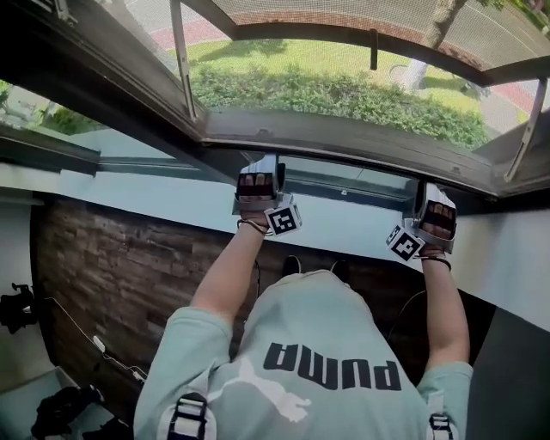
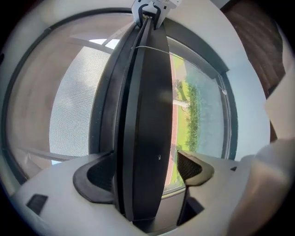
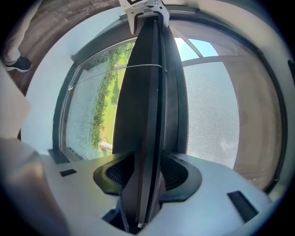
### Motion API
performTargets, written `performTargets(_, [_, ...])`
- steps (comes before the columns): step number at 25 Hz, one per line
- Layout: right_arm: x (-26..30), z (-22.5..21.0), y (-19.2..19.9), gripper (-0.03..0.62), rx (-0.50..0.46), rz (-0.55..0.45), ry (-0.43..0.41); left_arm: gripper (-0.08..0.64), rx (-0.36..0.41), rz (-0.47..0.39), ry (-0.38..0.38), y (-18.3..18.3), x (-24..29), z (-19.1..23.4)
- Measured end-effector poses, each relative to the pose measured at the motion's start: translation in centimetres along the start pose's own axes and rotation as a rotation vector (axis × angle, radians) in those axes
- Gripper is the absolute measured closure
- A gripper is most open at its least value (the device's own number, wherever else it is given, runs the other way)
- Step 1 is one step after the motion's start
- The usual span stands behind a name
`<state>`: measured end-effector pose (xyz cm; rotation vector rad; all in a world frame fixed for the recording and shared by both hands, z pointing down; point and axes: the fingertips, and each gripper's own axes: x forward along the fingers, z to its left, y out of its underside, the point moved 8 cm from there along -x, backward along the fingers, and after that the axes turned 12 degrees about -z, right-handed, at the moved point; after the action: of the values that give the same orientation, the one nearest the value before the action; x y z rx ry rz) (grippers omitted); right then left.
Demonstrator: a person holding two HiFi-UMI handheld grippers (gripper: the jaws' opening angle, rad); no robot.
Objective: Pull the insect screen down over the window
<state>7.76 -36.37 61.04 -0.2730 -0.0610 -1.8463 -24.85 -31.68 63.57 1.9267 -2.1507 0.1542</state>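
The insect screen's dark bottom bar runs across the open window, with its grey mesh above it. My left gripper and right gripper both reach up to that bar, about a shoulder's width apart. In the left gripper view the bar stands between the jaws of the left gripper. A sliver of lawn shows between the bar and the right pad, so the jaws are open. In the right gripper view the bar passes between the right gripper, whose ridged pads stand off it.
A white sill lies just below the grippers, and dark window frame rails run off to the left. Casement sashes swing outward over a hedge. Below are wood flooring and cables.
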Motion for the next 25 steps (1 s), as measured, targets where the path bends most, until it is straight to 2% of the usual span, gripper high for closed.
performTargets(4, [0.2,0.3,-0.2,0.443,0.02,0.017,0.023,0.149,-0.036,0.017,0.016,-0.1,0.2,-0.2])
performTargets(8, [-0.2,0.2,-1.1,0.449,0.047,0.021,-0.006,0.158,-0.044,0.042,0.06,0.1,-0.5,-0.4])
performTargets(11, [-0.6,-0.4,-1.5,0.455,0.062,0.023,-0.083,0.208,-0.076,0.052,0.116,0.2,-1.6,-0.2])
performTargets(12, [-0.7,-0.7,-1.6,0.485,0.064,0.023,-0.122,0.256,-0.064,0.054,0.136,0.3,-1.8,-0.2])
performTargets(14, [-0.4,-1.3,-1.4,0.485,0.055,0.017,-0.171,0.252,-0.021,0.047,0.144,0.5,-1.6,0.2])
performTargets(16, [-0.1,-1.1,-1.3,0.485,0.052,0.0,-0.153,0.25,-0.017,0.032,0.13,0.6,-1.3,0.0])
performTargets(21, [0.9,-0.4,-1.2,0.471,0.092,-0.022,0.011,0.238,-0.032,-0.023,0.058,0.7,-0.4,0.3])
performTargets(23, [0.9,-0.7,-0.8,0.471,0.096,-0.046,0.014,0.239,-0.024,-0.034,0.048,0.6,-0.2,0.7])
performTargets(25, [0.6,-1.2,-0.4,0.471,0.081,-0.088,-0.038,0.241,-0.017,-0.029,0.06,0.6,-0.4,0.8])
